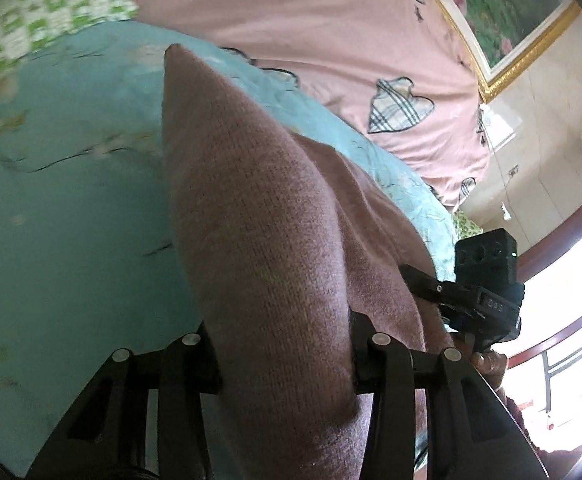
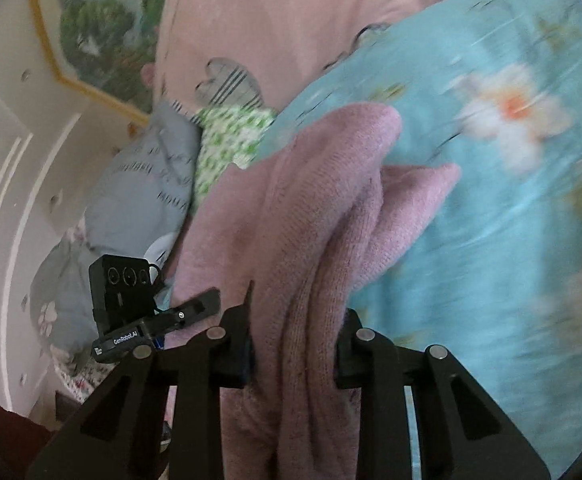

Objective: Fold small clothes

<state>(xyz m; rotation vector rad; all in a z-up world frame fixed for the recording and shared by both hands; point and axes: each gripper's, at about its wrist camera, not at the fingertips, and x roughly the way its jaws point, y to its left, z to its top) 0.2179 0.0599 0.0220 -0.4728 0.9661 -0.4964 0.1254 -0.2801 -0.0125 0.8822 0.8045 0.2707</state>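
While bunched over teal sheet (image 1: 71, 200), pink knit (image 1: 275, 264) clamped between both grippers' jaws.

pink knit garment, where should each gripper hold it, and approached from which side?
As now: both grip bunched edge folds of the pink knit garment, left gripper and right gripper apart. Come from the near edge, fingers straddling the fold; the knit drapes forward over the blue floral sheet, so probably a stable hold.
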